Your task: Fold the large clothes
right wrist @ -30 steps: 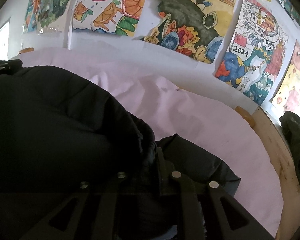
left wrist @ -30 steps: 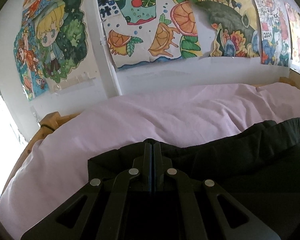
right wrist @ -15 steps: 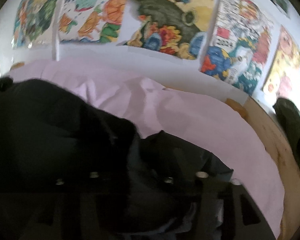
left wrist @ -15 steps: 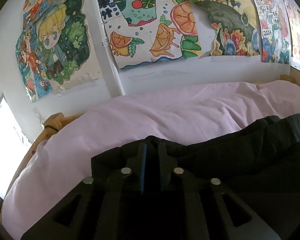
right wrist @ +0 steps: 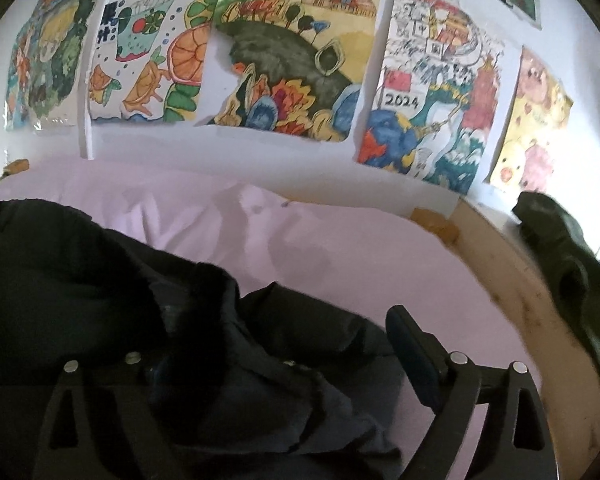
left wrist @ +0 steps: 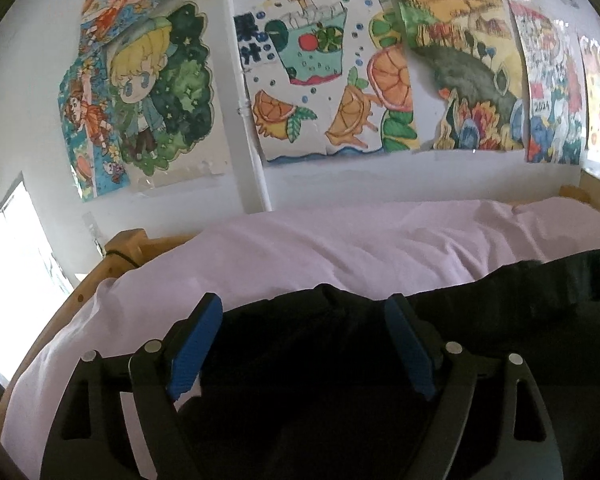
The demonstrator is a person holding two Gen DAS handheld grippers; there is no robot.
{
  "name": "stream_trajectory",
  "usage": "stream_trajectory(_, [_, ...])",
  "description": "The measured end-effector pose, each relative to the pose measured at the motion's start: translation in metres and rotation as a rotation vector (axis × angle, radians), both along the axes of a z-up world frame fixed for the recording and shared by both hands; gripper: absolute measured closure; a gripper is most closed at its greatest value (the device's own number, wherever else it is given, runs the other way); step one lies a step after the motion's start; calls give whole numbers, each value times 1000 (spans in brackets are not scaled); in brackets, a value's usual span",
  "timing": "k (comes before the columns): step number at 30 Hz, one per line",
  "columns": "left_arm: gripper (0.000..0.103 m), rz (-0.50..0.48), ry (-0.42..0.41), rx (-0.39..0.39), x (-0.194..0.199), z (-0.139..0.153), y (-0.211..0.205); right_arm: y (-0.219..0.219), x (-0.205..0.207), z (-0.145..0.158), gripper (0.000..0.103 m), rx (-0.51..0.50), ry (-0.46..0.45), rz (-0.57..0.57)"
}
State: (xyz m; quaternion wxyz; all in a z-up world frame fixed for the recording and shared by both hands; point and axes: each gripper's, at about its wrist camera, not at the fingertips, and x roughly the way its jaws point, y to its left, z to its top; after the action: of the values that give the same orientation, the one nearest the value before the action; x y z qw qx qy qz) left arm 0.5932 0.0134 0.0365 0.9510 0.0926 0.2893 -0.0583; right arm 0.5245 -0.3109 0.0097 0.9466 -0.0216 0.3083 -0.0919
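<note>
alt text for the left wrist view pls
The left tool is opening over a black garment, its blue pads clear of the cloth. The garment lies on a pink-sheeted bed under colourful drawings taped to a white wall.

Left tongs (left wrist: 302, 344): black skeletal linkage arms with triangular cut-outs, silver pivot screws, ribbed blue pads (left wrist: 194, 348). Right tongs (right wrist: 296, 344): the same black frame, silver screws, dark pad.

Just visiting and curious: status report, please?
Left gripper and right gripper opening, pads off cloth. Black coat bunched on pink bedsheet. Nothing in the way.
</note>
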Motion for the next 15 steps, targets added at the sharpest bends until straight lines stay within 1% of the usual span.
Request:
stream_trajectory(1, [22, -5, 2, -11, -3, 3, 0, -2, -1, 3, 9, 16, -2, 0])
stream_trajectory(2, [19, -12, 7, -29, -7, 6, 0, -8, -2, 10, 9, 68, -7, 1])
stream_trajectory(4, [17, -26, 7, -56, -13, 12, -2, -19, -1, 19, 9, 151, -11, 4])
stream_trajectory(5, [17, -38, 4, -66, -17, 15, -4, -22, -2, 22, 9, 161, -16, -5])
stream_trajectory(7, [17, -59, 3, -68, -23, 20, -10, -27, -6, 30, 9, 137, -42, -37])
stream_trajectory(12, [16, -120, -10, -40, -39, 25, -26, -39, -22, 45, 9, 94, -110, -107])
stream_trajectory(15, [16, -151, -3, -43, -48, 21, -29, -40, -36, 45, 9, 119, -130, -88])
